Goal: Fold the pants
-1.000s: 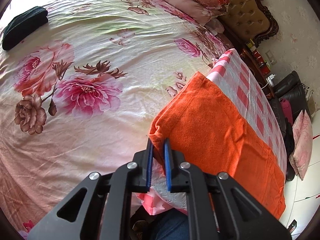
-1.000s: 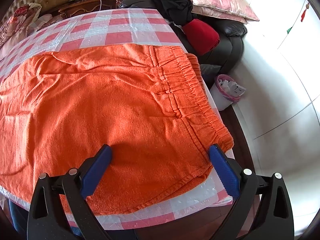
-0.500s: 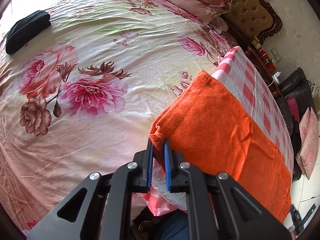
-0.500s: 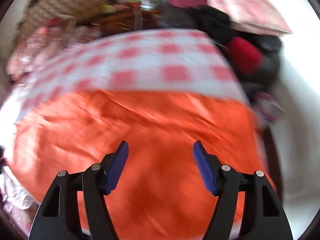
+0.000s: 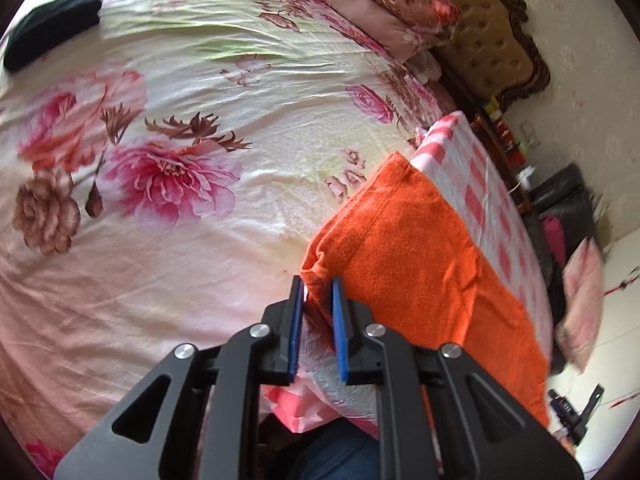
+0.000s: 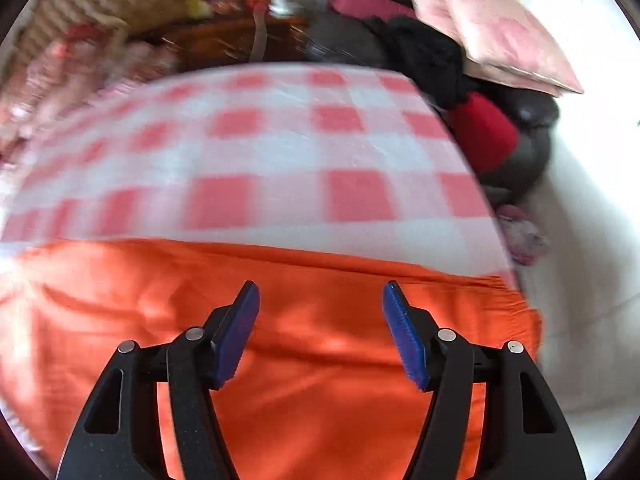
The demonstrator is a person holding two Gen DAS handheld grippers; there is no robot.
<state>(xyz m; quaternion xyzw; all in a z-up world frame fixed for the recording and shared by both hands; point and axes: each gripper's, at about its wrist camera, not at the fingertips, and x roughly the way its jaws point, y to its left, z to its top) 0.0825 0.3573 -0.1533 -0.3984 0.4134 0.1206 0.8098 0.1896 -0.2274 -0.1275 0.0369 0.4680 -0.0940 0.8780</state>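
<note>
The orange pants (image 5: 420,264) lie flat on a table with a pink and white checked cloth (image 5: 480,184). My left gripper (image 5: 317,300) sits at the near left corner of the pants, its blue pads a little apart with the corner's hem between them. In the right wrist view the orange pants (image 6: 320,360) fill the lower half, blurred by motion. My right gripper (image 6: 320,300) is open and empty, above the pants.
A bed with a floral sheet (image 5: 180,140) lies left of the table, with a dark folded cloth (image 5: 52,28) at its far end and pillows (image 5: 380,8) at the headboard. A dark sofa (image 6: 500,92) with a pink cushion and clothes stands behind the table.
My left gripper's pads have parted slightly around the pants corner. My right gripper has lifted off the waistband side, narrowed its opening and swung over the middle of the pants.
</note>
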